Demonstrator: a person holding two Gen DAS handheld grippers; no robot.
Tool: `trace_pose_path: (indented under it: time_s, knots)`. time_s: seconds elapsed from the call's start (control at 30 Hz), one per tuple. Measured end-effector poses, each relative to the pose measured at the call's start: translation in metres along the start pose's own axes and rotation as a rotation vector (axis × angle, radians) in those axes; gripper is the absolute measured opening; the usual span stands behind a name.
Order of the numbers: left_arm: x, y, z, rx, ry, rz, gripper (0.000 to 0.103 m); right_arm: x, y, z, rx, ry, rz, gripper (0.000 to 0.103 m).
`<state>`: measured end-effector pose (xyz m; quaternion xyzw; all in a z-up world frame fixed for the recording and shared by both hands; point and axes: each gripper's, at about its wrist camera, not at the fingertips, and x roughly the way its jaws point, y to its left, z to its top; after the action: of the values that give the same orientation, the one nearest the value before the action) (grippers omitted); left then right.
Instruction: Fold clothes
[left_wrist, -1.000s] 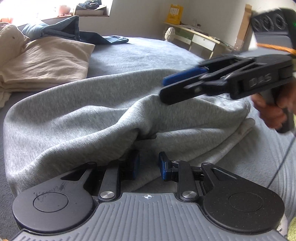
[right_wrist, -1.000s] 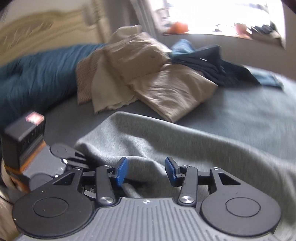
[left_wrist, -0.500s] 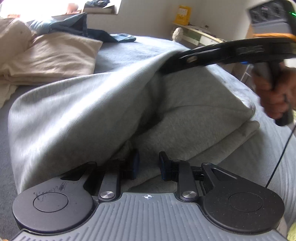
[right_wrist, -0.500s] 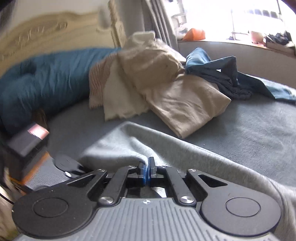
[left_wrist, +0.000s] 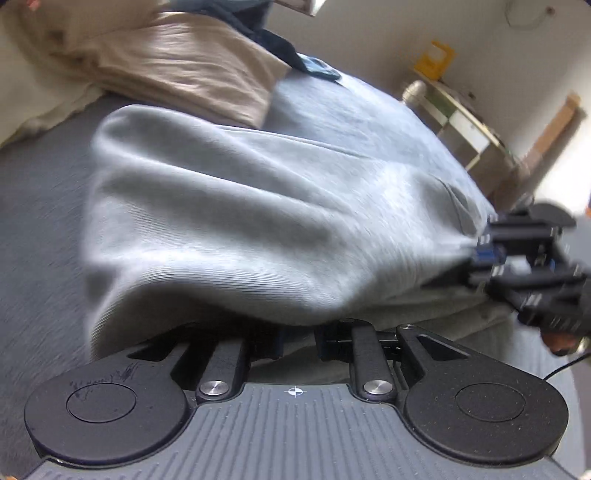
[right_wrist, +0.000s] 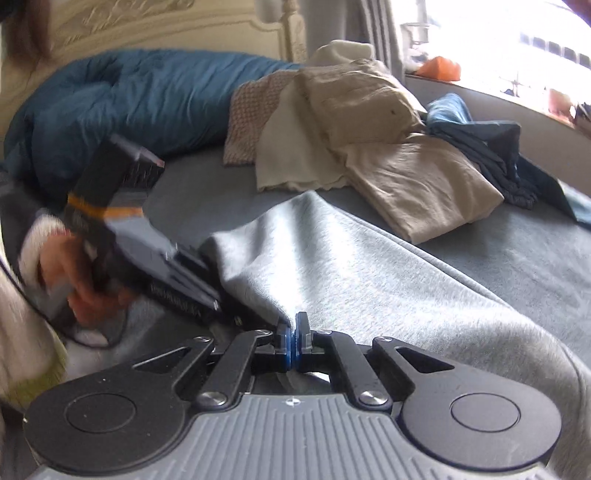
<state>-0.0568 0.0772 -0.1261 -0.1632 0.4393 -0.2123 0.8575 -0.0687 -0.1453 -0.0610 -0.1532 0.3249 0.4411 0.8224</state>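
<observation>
My right gripper (right_wrist: 294, 338) pinches the grey sweatshirt (right_wrist: 369, 280) between closed fingers. My left gripper (left_wrist: 297, 338), fingers narrow and just closing further, holds its fold.

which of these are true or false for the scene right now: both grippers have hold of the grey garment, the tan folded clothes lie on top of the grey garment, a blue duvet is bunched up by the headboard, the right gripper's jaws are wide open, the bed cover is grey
1. Both grippers have hold of the grey garment. True: the right gripper and the left gripper each have its cloth between their pads.
2. The tan folded clothes lie on top of the grey garment. False: they lie beyond it on the bed.
3. A blue duvet is bunched up by the headboard. True.
4. The right gripper's jaws are wide open. False: they are shut on a fold of cloth.
5. The bed cover is grey. True.
</observation>
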Motion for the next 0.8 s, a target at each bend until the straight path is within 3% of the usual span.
trace_pose_path:
  time_s: [0.13,0.2,0.33,0.47,0.57,0.67,0.8]
  knots:
    - [-0.014,0.010,-0.005,-0.013,0.008,-0.024,0.018,0.023,0.034,-0.018,-0.259,0.069,-0.112,0.002]
    - [-0.025,0.011,-0.009,0.029,0.030,-0.030,0.024,0.033,0.049,-0.029,-0.381,0.090,-0.160,0.003]
    - [-0.054,0.016,-0.014,0.105,0.062,-0.040,0.031,0.039,0.066,-0.040,-0.494,0.091,-0.223,0.006]
    - [-0.082,0.033,0.000,0.054,0.000,-0.067,0.036,0.033,0.071,-0.043,-0.499,0.090,-0.235,0.021]
    - [-0.086,0.044,0.012,0.006,-0.083,-0.002,0.040,0.030,0.073,-0.046,-0.508,0.090,-0.260,0.021]
    - [-0.072,0.036,0.014,0.128,-0.067,0.082,0.041,0.024,0.071,-0.044,-0.479,0.078,-0.286,0.021]
    - [-0.056,0.020,0.001,0.289,-0.019,0.123,0.041,0.014,0.056,-0.035,-0.341,0.055,-0.290,0.021]
